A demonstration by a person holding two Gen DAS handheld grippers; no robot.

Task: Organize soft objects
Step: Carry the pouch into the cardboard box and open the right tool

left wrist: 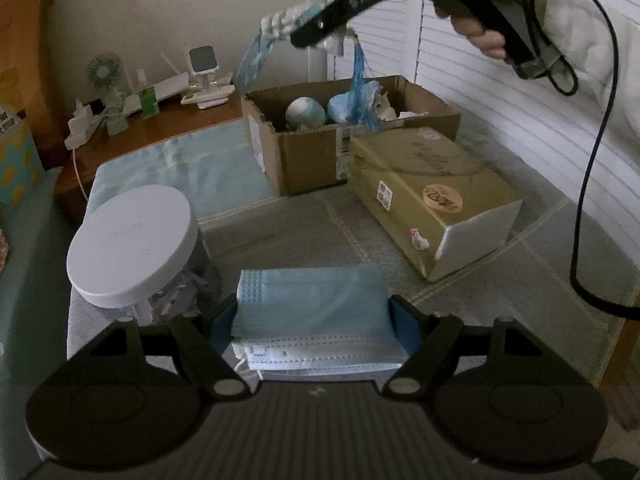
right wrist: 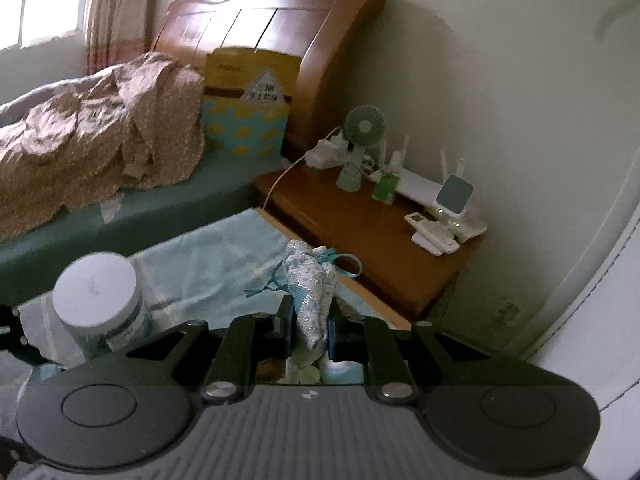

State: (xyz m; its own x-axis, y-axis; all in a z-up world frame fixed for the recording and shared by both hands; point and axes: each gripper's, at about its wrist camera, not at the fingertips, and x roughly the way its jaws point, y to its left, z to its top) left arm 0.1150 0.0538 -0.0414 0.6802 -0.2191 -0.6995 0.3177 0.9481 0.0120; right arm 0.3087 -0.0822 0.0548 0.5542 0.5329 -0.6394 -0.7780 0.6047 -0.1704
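- Progress: the task looks partway done. The open cardboard box (left wrist: 320, 148) beyond the left gripper (left wrist: 316, 320) already holds soft balls.
- Left gripper's jaws clamp a stack of blue face masks (left wrist: 312, 308).
- Right gripper (right wrist: 310, 320), pinched tight, holds aloft a white-and-blue fabric ornament (right wrist: 310, 280), ribbons dangling, possibly a sachet.

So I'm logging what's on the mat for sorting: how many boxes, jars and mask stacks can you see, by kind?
Cardboard boxes: 2, one open and one closed.
White-lidded jars: 1.
Stacks of blue face masks: 1, between the left gripper's fingers.
Total: 4.
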